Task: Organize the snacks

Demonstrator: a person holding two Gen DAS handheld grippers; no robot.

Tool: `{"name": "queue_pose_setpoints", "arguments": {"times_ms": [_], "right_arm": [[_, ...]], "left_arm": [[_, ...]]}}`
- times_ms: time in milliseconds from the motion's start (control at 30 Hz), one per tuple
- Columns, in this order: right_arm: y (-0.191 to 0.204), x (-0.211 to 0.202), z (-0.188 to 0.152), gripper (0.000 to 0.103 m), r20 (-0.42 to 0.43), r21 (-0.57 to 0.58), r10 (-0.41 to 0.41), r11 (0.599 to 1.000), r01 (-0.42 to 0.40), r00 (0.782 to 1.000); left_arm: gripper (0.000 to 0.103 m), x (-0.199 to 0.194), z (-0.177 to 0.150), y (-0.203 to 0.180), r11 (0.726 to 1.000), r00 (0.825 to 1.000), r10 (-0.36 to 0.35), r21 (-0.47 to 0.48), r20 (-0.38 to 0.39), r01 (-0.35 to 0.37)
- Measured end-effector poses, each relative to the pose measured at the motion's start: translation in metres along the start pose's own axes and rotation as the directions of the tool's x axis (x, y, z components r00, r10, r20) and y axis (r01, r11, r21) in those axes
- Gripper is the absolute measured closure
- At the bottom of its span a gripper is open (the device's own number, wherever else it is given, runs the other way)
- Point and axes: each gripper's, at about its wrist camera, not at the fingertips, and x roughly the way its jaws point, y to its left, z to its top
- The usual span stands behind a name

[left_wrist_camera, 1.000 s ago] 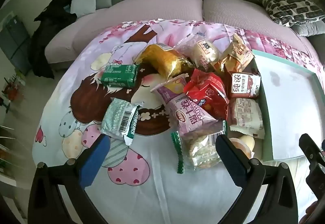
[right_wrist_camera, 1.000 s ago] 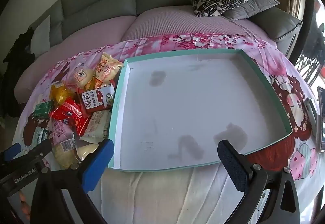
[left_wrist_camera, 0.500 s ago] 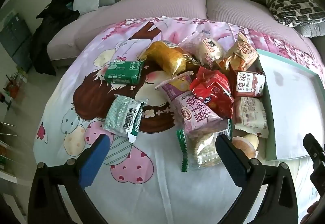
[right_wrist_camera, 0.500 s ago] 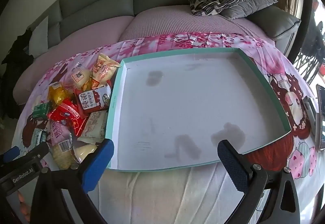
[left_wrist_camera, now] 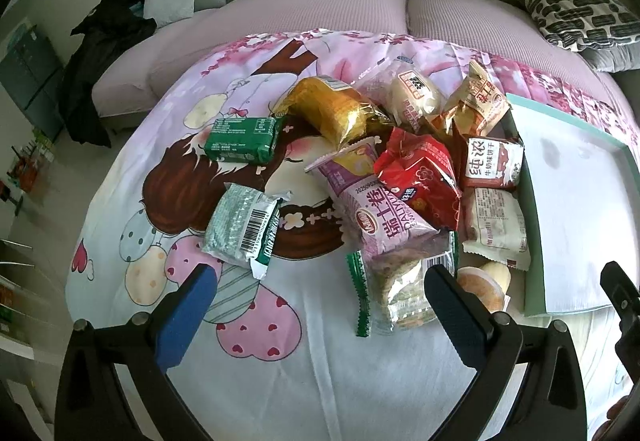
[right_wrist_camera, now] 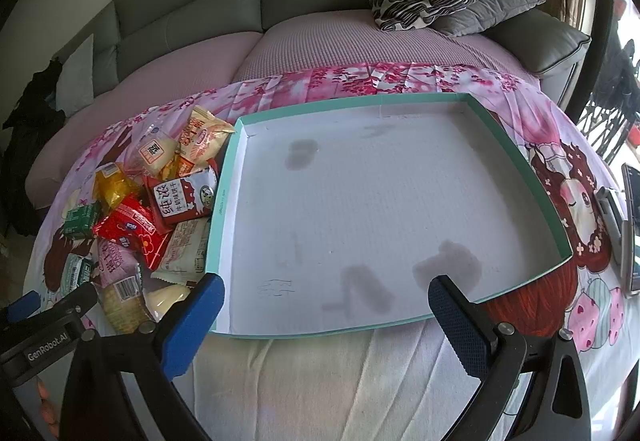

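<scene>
Left gripper (left_wrist_camera: 320,305) jaws wide apart, holding nothing, hovering over the cartoon-print cloth (left_wrist_camera: 280,381) just short of the snack pile (left_wrist_camera: 404,177). Right gripper (right_wrist_camera: 324,307) also spread wide & empty, sitting over near edge of the teal-rimmed tray (right_wrist_camera: 516,157). Snacks all on cloth beside tray's left wall, silver-green pkt (left_wrist_camera: 242,227) & green pkt (left_wrist_camera: 242,141) lying apart from pile; tray interior has no pkts.
</scene>
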Motion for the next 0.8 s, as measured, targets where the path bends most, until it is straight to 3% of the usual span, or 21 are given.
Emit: {"name": "queue_pose_setpoints", "arguments": {"times_ms": [800], "right_arm": [[-0.0011,0.0007,0.0005,0.0,-0.002,0.0,0.002,1.0,-0.002,1.0]], "left_arm": [[0.0,0.003,-0.0007,-0.0006,1.0,1.0,0.001,0.003,-0.015,-0.001]]}}
